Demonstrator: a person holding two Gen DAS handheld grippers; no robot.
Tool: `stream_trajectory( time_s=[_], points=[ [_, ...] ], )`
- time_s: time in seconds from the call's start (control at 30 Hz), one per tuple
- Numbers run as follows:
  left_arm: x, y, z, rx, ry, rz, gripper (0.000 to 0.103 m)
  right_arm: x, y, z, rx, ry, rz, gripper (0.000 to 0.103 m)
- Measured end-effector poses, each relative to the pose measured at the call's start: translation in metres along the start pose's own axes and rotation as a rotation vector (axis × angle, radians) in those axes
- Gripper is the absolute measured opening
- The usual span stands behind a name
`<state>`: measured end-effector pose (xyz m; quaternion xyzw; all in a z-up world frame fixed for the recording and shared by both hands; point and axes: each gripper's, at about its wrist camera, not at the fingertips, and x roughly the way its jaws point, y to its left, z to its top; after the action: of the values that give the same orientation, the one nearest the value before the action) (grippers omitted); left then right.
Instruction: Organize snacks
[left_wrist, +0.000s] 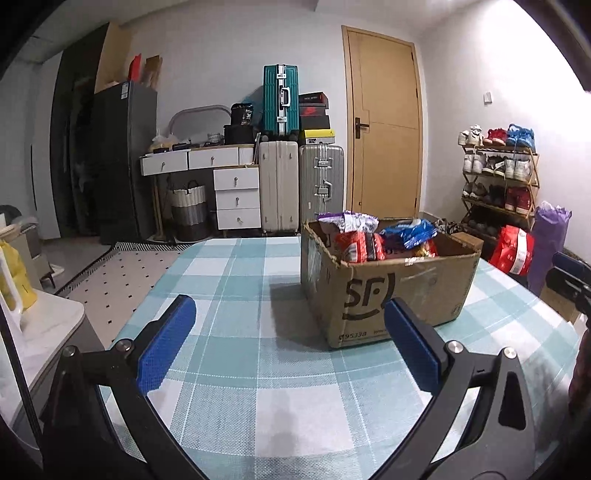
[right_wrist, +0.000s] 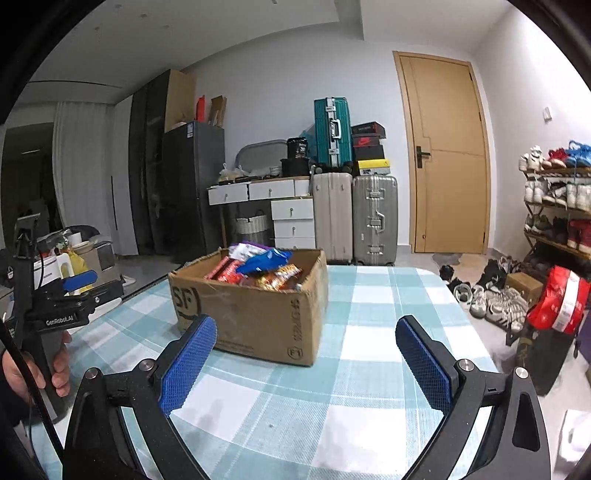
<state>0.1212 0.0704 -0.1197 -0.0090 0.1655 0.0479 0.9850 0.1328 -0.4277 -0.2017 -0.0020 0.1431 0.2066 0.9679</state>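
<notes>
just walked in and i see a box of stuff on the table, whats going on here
A person is holding a two-finger gripper in each hand over a table with a blue-and-white checked cloth. An open cardboard box full of snack packets stands on it. The left gripper and the right gripper are both open and empty, short of the box. No snack lies out on the cloth, so the sorting has not visibly started.
</notes>
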Motion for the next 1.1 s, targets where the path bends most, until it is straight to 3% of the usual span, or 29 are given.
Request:
stream_trajectory(
  time_s=[0.2, 0.43, 1.1],
  points=[
    [0.004, 0.01, -0.007, -0.033, -0.011, 0.001, 0.102, 0.004, 0.0, -0.006, -0.019, 0.011, -0.009, 0.1],
    [0.005, 0.005, -0.008, -0.002, -0.019, 0.007, 0.102, 0.007, 0.005, -0.003, -0.037, 0.019, -0.062, 0.102],
    [-0.002, 0.009, -0.008, -0.014, -0.025, 0.012, 0.102, 0.008, 0.005, -0.004, -0.046, 0.02, -0.06, 0.102]
  ],
)
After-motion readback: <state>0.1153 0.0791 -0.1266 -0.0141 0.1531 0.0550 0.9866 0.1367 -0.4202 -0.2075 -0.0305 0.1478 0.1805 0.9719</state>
